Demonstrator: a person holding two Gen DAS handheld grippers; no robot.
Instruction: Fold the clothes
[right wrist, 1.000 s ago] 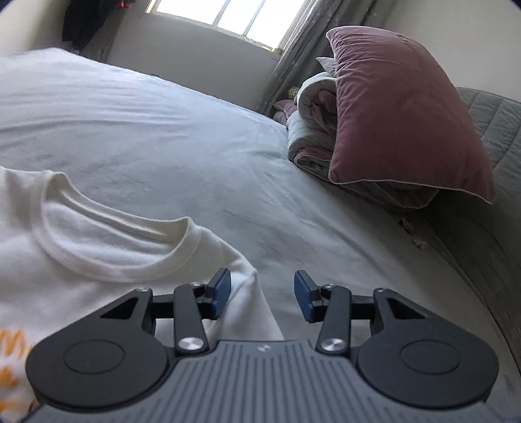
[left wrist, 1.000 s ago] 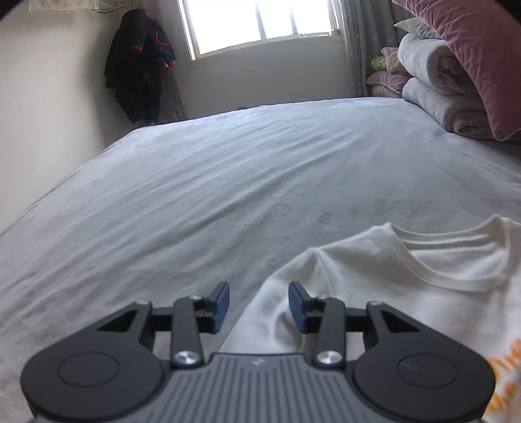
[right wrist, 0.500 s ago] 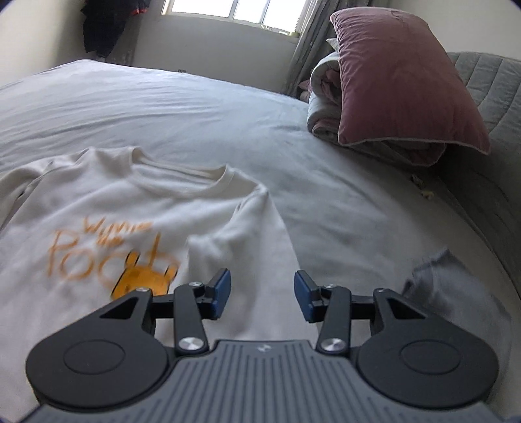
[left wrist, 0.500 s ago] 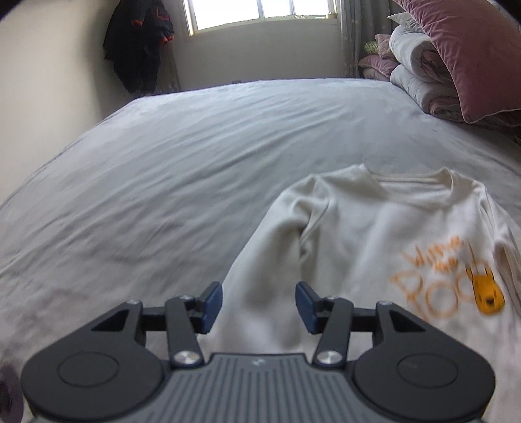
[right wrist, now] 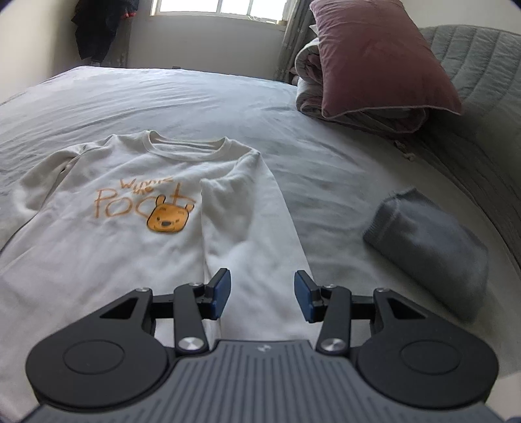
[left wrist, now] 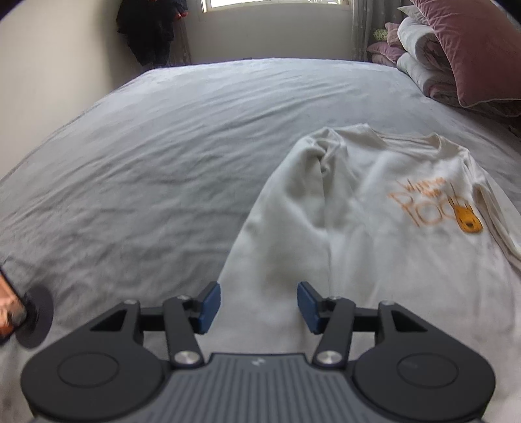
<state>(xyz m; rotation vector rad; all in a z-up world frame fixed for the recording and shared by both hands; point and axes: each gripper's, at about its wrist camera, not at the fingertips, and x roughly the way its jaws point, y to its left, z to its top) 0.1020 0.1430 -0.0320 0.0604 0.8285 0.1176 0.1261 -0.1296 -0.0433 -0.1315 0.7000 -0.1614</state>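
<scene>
A cream sweatshirt (left wrist: 374, 227) with an orange bear print (right wrist: 166, 219) lies flat and face up on the grey bed sheet (left wrist: 162, 162), collar toward the window. Both long sleeves are laid down along the body. My left gripper (left wrist: 257, 301) hovers over the lower left sleeve (left wrist: 286, 221), open, with nothing between its blue pads. Over the lower part of the right sleeve (right wrist: 250, 234) hangs my right gripper (right wrist: 262, 293), also open and empty. The hem is hidden under the gripper bodies.
A folded grey garment (right wrist: 429, 247) lies on the bed right of the sweatshirt. A pink pillow (right wrist: 374, 58) rests on rolled quilts (right wrist: 309, 94) against a quilted headboard (right wrist: 482, 65). Dark clothes (left wrist: 146, 29) hang by the wall. A dark disc (left wrist: 32, 320) shows at the left edge.
Both grippers have drawn back from the collar toward the hem, so the print and the grey garment have come into view. The left jaws stand a little wider than before.
</scene>
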